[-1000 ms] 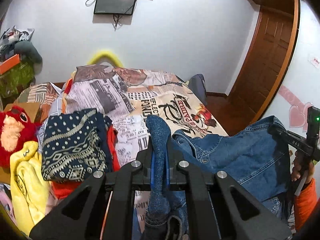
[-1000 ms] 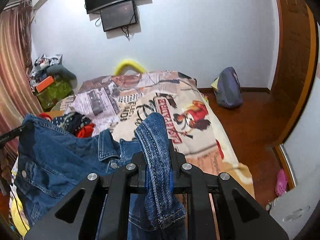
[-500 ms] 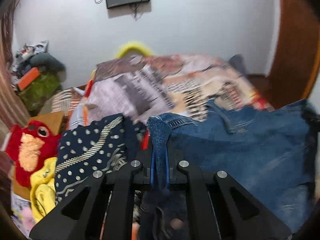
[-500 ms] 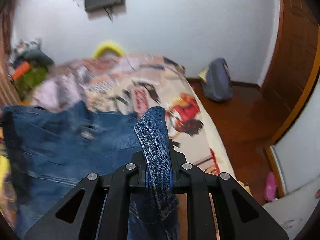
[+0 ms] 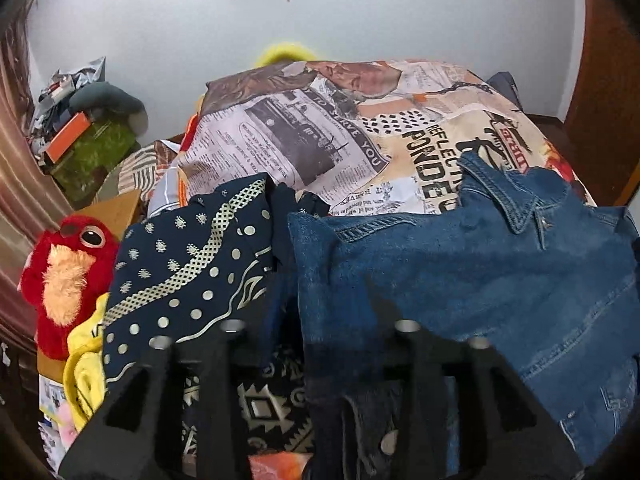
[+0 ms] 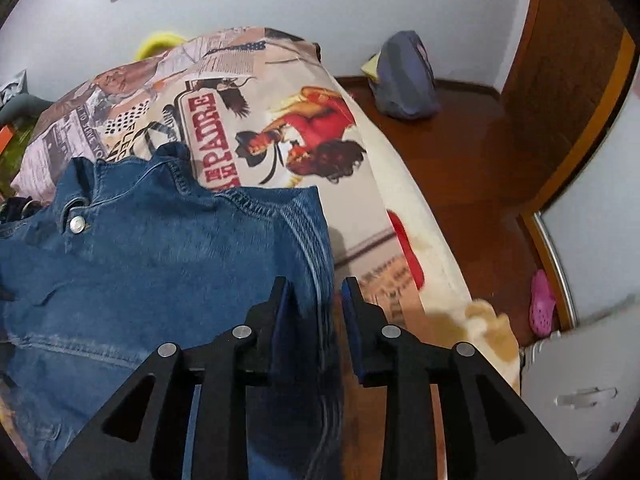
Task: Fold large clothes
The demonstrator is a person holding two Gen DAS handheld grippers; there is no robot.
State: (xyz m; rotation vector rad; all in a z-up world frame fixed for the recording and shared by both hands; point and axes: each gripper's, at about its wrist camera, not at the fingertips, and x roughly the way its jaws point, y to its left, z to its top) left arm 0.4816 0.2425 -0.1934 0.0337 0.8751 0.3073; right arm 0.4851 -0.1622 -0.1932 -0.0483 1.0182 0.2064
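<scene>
A blue denim jacket (image 5: 460, 272) lies spread on the bed (image 5: 320, 128) with its collar toward the far end; it also shows in the right wrist view (image 6: 160, 264). My left gripper (image 5: 320, 320) is open, its fingers apart on either side of the jacket's left shoulder edge, which lies between them. My right gripper (image 6: 316, 292) is open, with the jacket's right shoulder edge lying loose between its blue pads (image 6: 352, 300).
A navy patterned garment (image 5: 192, 264) lies left of the jacket, with a red plush toy (image 5: 64, 276) and yellow cloth (image 5: 84, 368) beyond it. Wooden floor (image 6: 460, 148) lies right of the bed, with a grey bag (image 6: 404, 76) and a pink shoe (image 6: 542, 304).
Both grippers lowered the jacket onto the bed and opened, letting go of the denim they were shut on. The jacket now lies flat instead of hanging.
</scene>
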